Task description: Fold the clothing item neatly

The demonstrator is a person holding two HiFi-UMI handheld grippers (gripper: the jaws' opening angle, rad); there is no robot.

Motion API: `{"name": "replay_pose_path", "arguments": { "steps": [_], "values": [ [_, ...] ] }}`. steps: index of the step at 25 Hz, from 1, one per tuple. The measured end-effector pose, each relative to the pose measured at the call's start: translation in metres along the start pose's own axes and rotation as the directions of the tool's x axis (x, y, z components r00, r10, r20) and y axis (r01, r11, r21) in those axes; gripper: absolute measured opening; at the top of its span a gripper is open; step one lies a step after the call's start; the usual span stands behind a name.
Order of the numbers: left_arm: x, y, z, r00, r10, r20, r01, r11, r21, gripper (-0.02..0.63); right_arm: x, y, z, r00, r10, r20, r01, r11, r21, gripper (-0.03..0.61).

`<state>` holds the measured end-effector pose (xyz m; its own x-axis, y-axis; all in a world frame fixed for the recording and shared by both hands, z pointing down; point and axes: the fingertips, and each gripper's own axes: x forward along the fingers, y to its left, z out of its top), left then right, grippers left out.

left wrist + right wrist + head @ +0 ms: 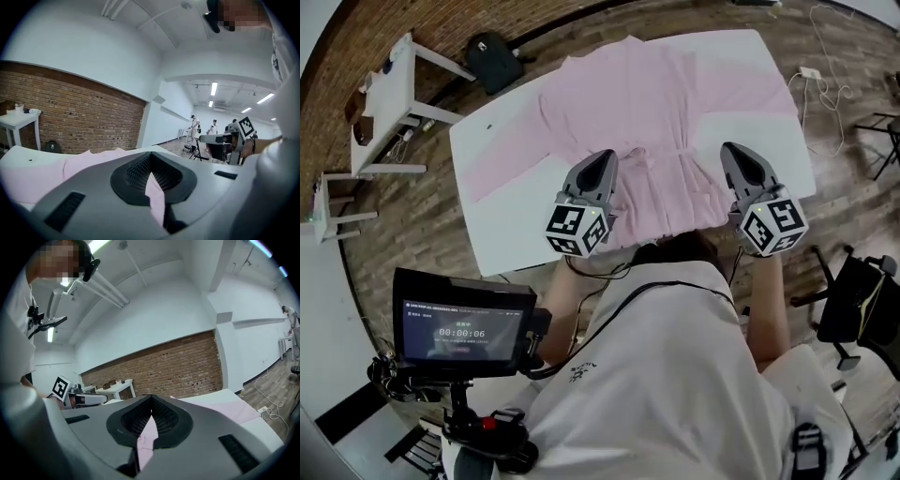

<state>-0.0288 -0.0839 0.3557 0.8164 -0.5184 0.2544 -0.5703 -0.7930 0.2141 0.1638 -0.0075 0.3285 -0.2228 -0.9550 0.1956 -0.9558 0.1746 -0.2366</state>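
Pink robe, flat on white desk; left gripper and right gripper each pinch its near hem, likely for folding.

The garment is lying spread on the table at upper centre. The left gripper and right gripper are sitting side by side at its lower edge, fabric between their jaws. A backpack is lying beyond the table's upper-left corner, and a screen is sitting at lower left.
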Motion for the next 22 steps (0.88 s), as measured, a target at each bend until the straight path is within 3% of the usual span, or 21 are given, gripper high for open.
{"name": "replay_pose_path", "arguments": {
  "steps": [5, 12, 17, 22],
  "values": [
    [0.062, -0.010, -0.001, 0.996, -0.083, -0.027, 0.083, 0.997, -0.001, 0.003, 0.010, -0.080, -0.004, 0.992, -0.128, 0.006, 0.128, 0.991, 0.040, 0.003],
    [0.152, -0.058, 0.004, 0.988, -0.150, -0.047, 0.151, 0.989, 0.005, 0.003, 0.004, -0.211, -0.019, 0.962, -0.272, -0.034, 0.274, 0.961, 0.047, 0.003],
    [0.208, -0.103, -0.005, 0.970, -0.227, -0.083, 0.229, 0.973, 0.010, 0.003, -0.011, -0.312, -0.066, 0.899, -0.417, -0.137, 0.428, 0.902, 0.061, 0.003],
    [0.248, -0.132, -0.013, 0.956, -0.268, -0.118, 0.270, 0.963, 0.003, 0.003, -0.022, -0.390, -0.119, 0.840, -0.480, -0.255, 0.519, 0.847, 0.118, 0.017]
  ]
}}
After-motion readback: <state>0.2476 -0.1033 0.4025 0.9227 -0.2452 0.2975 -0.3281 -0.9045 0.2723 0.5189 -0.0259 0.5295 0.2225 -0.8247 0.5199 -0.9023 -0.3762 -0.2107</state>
